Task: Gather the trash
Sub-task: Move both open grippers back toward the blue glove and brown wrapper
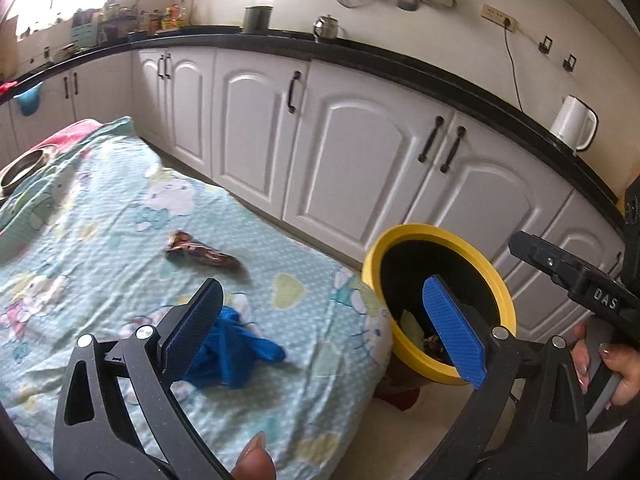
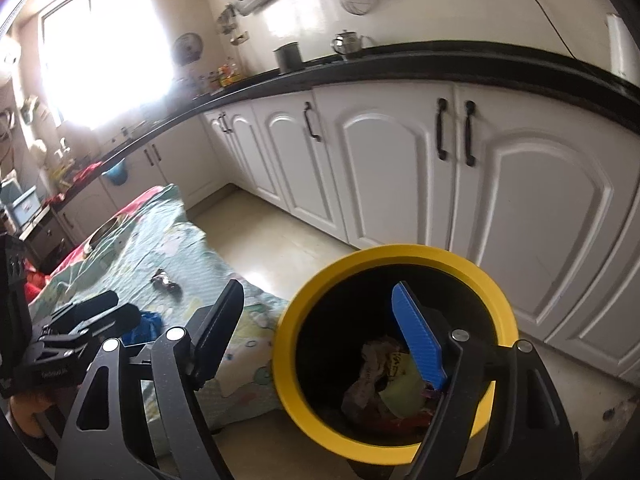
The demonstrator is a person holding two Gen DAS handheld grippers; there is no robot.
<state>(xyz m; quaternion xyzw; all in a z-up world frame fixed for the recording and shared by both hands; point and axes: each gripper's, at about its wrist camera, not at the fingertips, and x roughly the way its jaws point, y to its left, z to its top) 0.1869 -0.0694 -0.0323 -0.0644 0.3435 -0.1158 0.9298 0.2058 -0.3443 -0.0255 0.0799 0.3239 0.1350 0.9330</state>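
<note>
A low table under a pale blue cartoon cloth [image 1: 120, 208] carries a crumpled blue glove [image 1: 236, 348] near its front edge and a dark snack wrapper [image 1: 200, 252] further back. Beside the table stands a black bin with a yellow rim [image 2: 392, 252], with crumpled paper and wrappers [image 2: 376, 380] at its bottom. My left gripper [image 1: 323, 284] is open and empty, hovering over the table corner with the glove just below its left finger. Over the bin mouth my right gripper [image 2: 318, 288] is also open, with nothing between its pads.
White cabinet doors [image 1: 360, 152] under a black countertop [image 1: 400, 64] run behind the table and bin. A white kettle [image 1: 574, 122] and a steel teapot [image 1: 326, 26] stand on the counter. A steel bowl [image 1: 22, 166] sits at the table's far end. Pale floor [image 2: 256, 236] lies between table and cabinets.
</note>
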